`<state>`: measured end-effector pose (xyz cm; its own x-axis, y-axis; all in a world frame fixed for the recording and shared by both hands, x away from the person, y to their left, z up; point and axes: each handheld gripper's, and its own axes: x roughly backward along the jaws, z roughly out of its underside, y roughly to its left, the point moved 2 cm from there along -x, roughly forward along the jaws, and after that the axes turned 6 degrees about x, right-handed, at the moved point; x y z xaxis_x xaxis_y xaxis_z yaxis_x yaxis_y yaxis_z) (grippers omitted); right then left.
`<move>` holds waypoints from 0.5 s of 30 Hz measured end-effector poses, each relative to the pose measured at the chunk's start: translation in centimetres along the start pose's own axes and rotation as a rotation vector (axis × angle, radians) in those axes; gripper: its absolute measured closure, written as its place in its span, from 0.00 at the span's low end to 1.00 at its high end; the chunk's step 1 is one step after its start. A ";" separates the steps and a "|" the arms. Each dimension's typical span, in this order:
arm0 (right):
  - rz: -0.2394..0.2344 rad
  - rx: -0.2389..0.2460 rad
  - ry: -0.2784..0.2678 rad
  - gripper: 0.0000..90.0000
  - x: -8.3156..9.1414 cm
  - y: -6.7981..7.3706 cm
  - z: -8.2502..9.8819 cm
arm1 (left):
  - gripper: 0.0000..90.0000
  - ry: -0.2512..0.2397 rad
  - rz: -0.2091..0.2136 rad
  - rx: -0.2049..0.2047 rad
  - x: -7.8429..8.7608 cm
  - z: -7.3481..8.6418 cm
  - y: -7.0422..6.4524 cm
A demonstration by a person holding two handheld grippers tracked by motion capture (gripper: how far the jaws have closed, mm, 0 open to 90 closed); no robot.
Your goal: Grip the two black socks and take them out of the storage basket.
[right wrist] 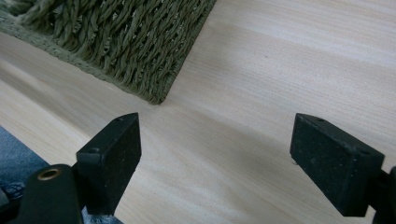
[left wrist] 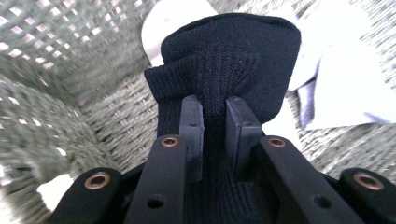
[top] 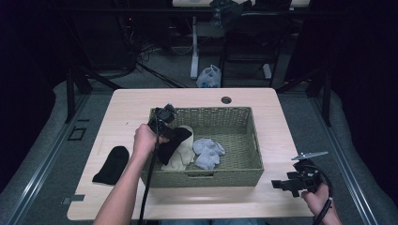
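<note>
Beside the held black sock [top: 174, 142] lie cream sock [top: 183, 154] (grey socks [top: 208, 152] nearby).

black sock [top: 111, 164] flat on table [top: 131, 101], left of basket, outside it | grey socks [top: 208, 153] bunched on basket floor, right of the fingers | cream sock [top: 183, 154] under and just beside the fingers | white plastic bag [top: 209, 76] on floor beyond table, well apart
</note>
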<state>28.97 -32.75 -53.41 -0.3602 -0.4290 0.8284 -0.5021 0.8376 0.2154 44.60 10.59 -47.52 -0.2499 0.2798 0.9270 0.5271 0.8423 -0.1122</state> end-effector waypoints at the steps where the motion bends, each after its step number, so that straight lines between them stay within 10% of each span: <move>1: 0.000 0.001 0.001 0.18 0.0 0.0 0.0 | 0.88 -0.006 0.001 -0.007 0.4 -0.1 -0.1; 15: 0.002 0.001 0.008 0.18 -0.1 0.0 0.0 | 0.88 -0.096 0.010 -0.047 6.4 -1.9 -0.7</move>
<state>28.97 -32.69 -53.45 -0.3549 -0.4250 0.8327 -0.5024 0.8379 0.2135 44.13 10.96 -40.81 -0.3194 0.3332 0.8871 0.5672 0.8172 -0.1027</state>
